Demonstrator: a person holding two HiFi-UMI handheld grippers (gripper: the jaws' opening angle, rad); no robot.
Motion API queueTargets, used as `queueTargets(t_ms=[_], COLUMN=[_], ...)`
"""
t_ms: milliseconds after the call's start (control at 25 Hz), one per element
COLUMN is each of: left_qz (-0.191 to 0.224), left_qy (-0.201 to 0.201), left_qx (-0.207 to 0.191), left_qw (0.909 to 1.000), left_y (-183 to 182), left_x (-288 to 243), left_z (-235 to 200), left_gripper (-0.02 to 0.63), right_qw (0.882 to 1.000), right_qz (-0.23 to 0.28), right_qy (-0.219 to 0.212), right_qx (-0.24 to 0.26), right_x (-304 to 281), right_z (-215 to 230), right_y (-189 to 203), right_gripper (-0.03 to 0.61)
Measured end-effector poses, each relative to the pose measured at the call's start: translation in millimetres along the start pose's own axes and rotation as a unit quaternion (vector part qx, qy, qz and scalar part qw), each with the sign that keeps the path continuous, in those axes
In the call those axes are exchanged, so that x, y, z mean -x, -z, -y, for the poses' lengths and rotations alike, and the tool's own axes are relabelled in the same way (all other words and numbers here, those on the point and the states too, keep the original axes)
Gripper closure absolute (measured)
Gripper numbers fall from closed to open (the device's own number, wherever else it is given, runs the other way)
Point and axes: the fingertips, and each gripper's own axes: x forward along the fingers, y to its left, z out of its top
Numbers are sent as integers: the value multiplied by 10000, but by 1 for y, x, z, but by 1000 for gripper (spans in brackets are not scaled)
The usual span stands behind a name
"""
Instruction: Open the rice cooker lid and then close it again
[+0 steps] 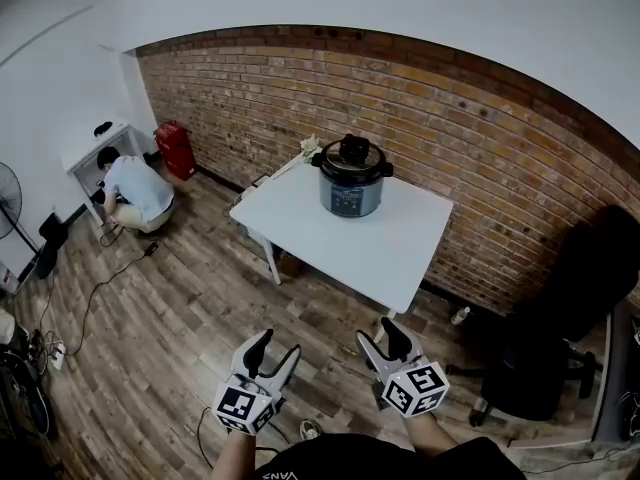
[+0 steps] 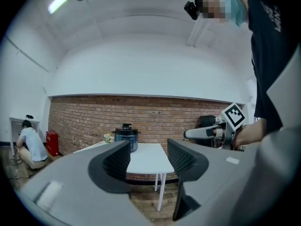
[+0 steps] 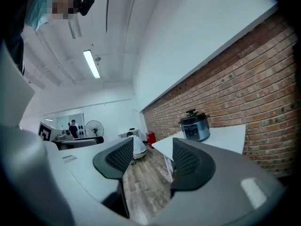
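A dark blue-grey rice cooker point(image 1: 352, 176) with a black lid and knob stands on the far part of a white table point(image 1: 400, 253), its lid down. It also shows small in the left gripper view as the cooker point(image 2: 126, 136) and in the right gripper view as the cooker point(image 3: 194, 125). My left gripper point(image 1: 276, 348) and right gripper point(image 1: 377, 336) hang side by side over the floor, well short of the table. Both are open with nothing between the jaws. The left gripper point(image 2: 148, 158) and right gripper point(image 3: 151, 155) point level toward the table.
A brick wall point(image 1: 460, 138) runs behind the table. A person point(image 1: 135, 190) crouches at the left by a white cabinet point(image 1: 95, 150) and a red box point(image 1: 174, 148). A black office chair point(image 1: 560, 328) stands at the right. Cables point(image 1: 80, 313) lie on the wooden floor; a fan point(image 1: 8, 196) stands far left.
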Motion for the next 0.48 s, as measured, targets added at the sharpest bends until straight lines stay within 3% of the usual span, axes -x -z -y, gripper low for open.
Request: queueTargets(t_ms=[480], left_qz=[-99], left_qy=[377], left_qx=[105], left_qw=[9992], left_y=[14], left_x=[-9], left_z=[-75], left_gripper=[393], right_qw=[9991], right_qz=[-200], right_qy=[364], right_qx=[-111], right_x=[-63], right_z=[-17], right_y=[15], right_gripper=[327])
